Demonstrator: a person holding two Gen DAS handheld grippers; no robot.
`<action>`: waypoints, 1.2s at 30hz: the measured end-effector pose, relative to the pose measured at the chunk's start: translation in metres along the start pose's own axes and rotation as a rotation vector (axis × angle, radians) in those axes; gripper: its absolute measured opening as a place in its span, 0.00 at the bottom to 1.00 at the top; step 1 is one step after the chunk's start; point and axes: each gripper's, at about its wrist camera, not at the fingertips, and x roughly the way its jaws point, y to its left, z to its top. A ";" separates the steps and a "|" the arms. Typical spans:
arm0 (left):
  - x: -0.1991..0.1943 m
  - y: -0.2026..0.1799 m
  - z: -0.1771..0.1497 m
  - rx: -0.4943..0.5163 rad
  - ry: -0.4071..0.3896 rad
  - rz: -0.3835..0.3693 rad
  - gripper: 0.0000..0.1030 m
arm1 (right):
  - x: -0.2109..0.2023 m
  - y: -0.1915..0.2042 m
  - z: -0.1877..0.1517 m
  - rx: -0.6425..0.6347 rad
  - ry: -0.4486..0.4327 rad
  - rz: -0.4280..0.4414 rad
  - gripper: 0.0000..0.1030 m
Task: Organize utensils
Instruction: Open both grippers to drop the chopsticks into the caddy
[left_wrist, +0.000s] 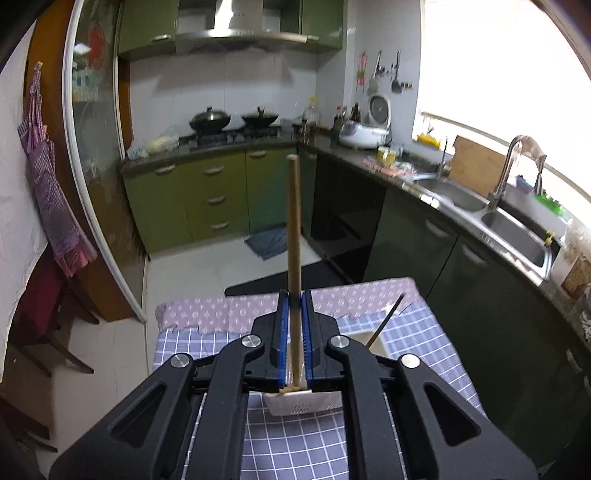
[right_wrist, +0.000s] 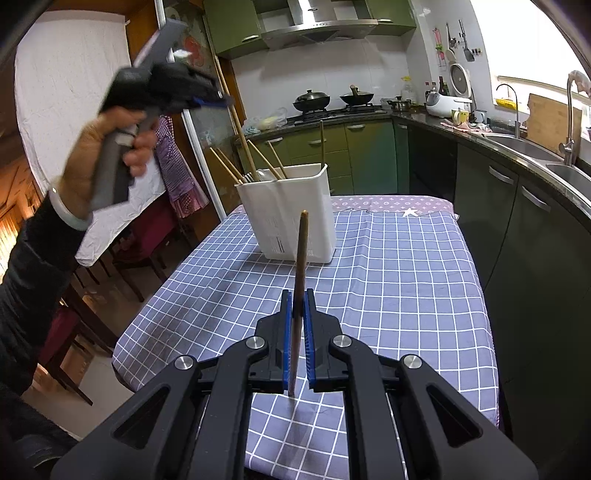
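Kitchen with green cabinets (right_wrist: 314, 147), a gas stove bearing two woks (right_wrist: 312, 100), and a steel double sink (left_wrist: 480, 206) along the side wall. In the foreground, a table under a blue checked tablecloth (right_wrist: 406, 277), with a lilac patterned cloth (right_wrist: 388, 203) at its far end.

On the tablecloth stands a white utensil holder (right_wrist: 291, 218), upright, with several wooden chopsticks (right_wrist: 258, 157) leaning out of its top at varied angles.

Left gripper (left_wrist: 295, 299): raised above the table in a person's hand (right_wrist: 110, 147), jaws narrow and clamped on a light bamboo chopstick (left_wrist: 294, 229), long axis running away from the camera, free end toward the cabinets.

Right gripper (right_wrist: 298, 295): low over the tablecloth, jaws narrow and clamped on a darker chopstick (right_wrist: 301, 251), long axis near upright, tip toward the utensil holder, lower end just above the cloth.
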 end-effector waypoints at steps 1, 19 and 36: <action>0.003 0.001 -0.004 0.004 0.007 0.001 0.07 | 0.000 0.000 0.000 0.001 -0.001 0.000 0.07; -0.117 0.008 -0.123 0.019 -0.196 -0.019 0.57 | -0.004 0.023 0.128 -0.050 -0.225 -0.027 0.07; -0.143 0.051 -0.226 -0.120 -0.197 0.089 0.93 | 0.103 0.024 0.233 0.006 -0.242 -0.146 0.07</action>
